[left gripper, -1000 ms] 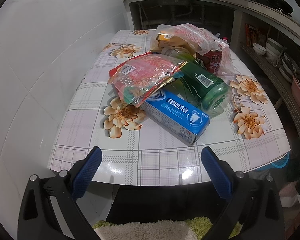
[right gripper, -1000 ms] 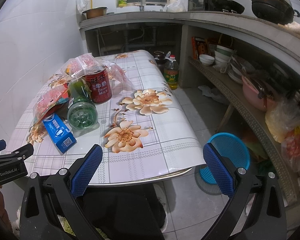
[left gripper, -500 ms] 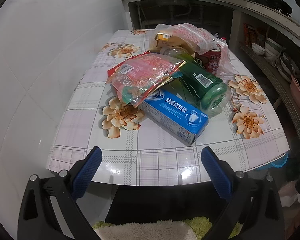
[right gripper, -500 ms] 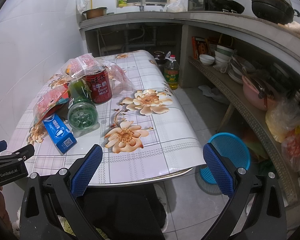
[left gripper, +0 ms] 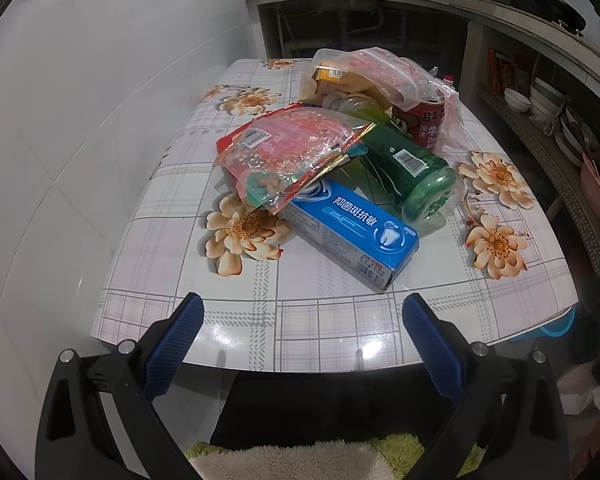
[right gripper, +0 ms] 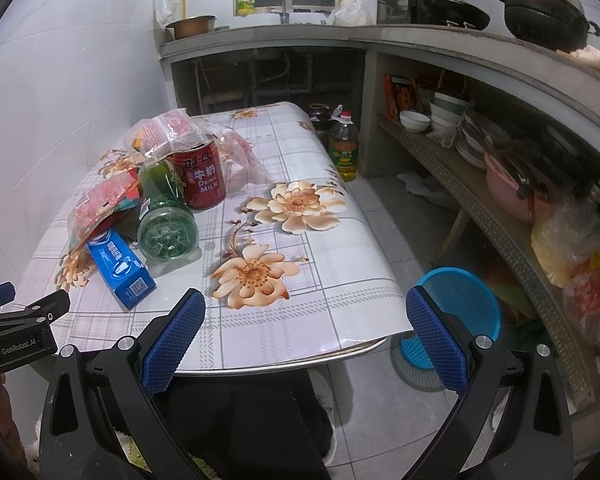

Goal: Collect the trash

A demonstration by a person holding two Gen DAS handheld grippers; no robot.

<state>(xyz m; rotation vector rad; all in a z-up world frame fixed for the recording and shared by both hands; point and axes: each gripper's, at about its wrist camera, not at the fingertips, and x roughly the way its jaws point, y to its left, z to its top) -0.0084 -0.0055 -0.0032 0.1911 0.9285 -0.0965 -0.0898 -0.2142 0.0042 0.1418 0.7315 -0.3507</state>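
Trash lies piled on a floral table [left gripper: 324,320]: a blue toothpaste box [left gripper: 352,232] [right gripper: 120,268], a green plastic bottle [left gripper: 412,172] [right gripper: 164,216] on its side, a red snack wrapper [left gripper: 292,152] [right gripper: 100,204], a red milk can [left gripper: 424,124] [right gripper: 202,180], and a clear bag [left gripper: 364,76] with a yellow box. My left gripper [left gripper: 302,338] is open and empty at the table's near edge, short of the box. My right gripper [right gripper: 306,328] is open and empty over the table's right front edge.
A blue mesh bin [right gripper: 456,320] stands on the floor right of the table. An oil bottle [right gripper: 343,148] stands on the floor behind. A shelf with bowls [right gripper: 472,140] runs along the right. A white tiled wall [left gripper: 80,140] borders the left.
The left gripper has shifted very slightly; the objects sit a touch lower and nearer in its view. The right view is nearly unchanged.
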